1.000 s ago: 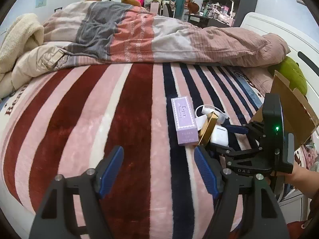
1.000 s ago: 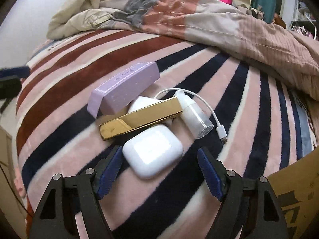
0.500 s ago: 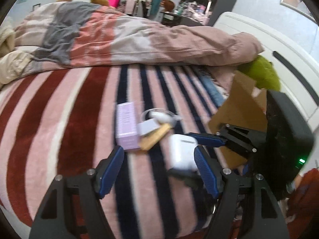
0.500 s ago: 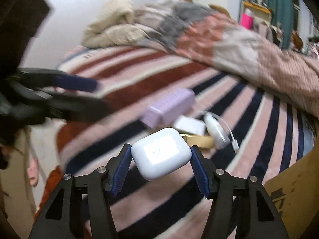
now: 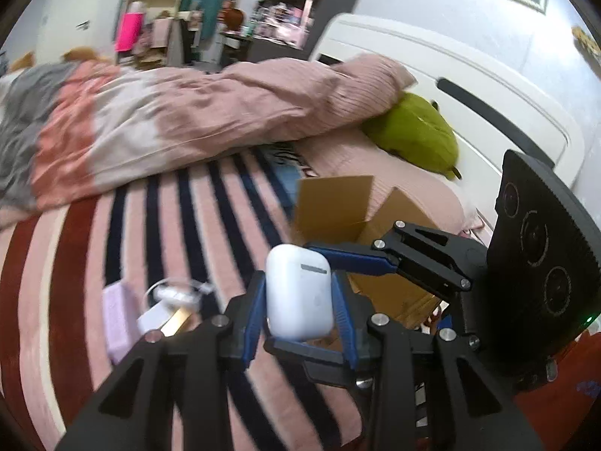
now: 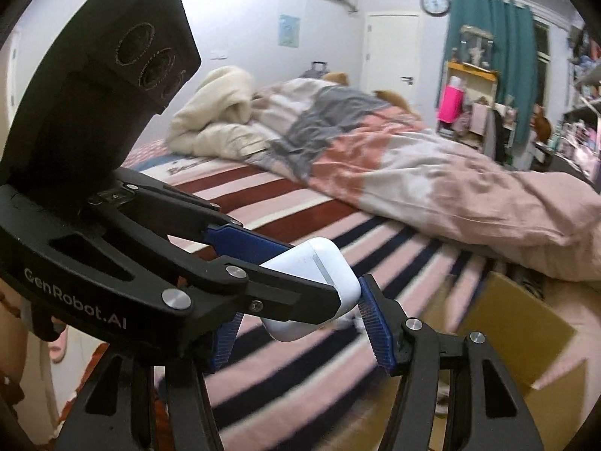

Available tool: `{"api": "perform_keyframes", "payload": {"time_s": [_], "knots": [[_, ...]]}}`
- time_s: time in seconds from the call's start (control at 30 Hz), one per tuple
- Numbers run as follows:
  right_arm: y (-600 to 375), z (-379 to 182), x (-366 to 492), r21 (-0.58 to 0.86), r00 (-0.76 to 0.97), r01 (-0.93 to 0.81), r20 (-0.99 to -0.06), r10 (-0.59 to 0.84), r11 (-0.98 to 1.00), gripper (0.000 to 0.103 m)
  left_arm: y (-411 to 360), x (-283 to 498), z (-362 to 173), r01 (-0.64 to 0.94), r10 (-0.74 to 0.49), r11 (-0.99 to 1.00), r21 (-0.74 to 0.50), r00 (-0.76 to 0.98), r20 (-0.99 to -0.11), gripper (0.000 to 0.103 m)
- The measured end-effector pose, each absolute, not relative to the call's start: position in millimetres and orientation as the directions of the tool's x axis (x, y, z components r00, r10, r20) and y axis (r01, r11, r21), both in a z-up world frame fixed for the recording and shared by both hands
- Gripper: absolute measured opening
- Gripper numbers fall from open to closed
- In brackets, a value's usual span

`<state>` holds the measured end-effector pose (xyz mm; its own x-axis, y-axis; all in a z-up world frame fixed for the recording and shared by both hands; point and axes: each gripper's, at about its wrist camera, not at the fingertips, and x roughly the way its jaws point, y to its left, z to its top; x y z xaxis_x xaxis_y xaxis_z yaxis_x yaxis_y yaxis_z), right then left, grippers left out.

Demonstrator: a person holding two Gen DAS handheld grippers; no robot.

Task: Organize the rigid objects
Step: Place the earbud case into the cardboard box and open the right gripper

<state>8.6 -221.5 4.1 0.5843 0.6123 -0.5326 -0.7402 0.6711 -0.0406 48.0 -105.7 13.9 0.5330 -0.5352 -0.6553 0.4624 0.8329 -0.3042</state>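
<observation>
The cardboard box (image 5: 330, 206) sits on the bed (image 5: 157, 233) with its flaps up, and its inside does not show in either view. The white earbud case (image 5: 298, 297) is up in the air above the striped blanket, close to the box, and both grippers have it. The left gripper (image 5: 298, 319) has just squeezed shut on the case, with a blue pad on each side of it. The right gripper (image 6: 296, 323) holds the same case from another side, half open with its pads (image 6: 373, 323) pressed on it. The left wrist view shows things the other view does not: a purple box (image 5: 116, 319), a small white block (image 5: 154, 315), a shiny gold bar (image 5: 176, 321) and a white cable (image 5: 176, 289) lying together on the blanket, and a green plush toy (image 5: 417, 135) by the white headboard (image 5: 488, 86). The right wrist view shows other things: a cream blanket (image 6: 214, 112) heaped at the far end, a wall clock (image 6: 435, 2) and a green curtain (image 6: 496, 37). Both views show the big pink and grey quilt (image 5: 169, 120).
</observation>
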Motion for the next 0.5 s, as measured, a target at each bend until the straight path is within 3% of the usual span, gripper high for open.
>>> {"api": "perform_keyframes", "payload": {"time_s": [0.17,0.5], "knots": [[-267.9,8.1,26.2,-0.008,0.611,-0.678,-0.562,0.557,0.735,0.055,-156.0,71.9,16.2,0.522,-0.56,0.798,-0.299,0.46,-0.689,0.032],[-308.0,-7.9,54.0,0.032,0.527,-0.634,-0.713,0.462,0.773,0.056,-199.7,95.8,-5.8,0.56,-0.573,0.76,-0.331,0.335,-0.748,0.032]]}}
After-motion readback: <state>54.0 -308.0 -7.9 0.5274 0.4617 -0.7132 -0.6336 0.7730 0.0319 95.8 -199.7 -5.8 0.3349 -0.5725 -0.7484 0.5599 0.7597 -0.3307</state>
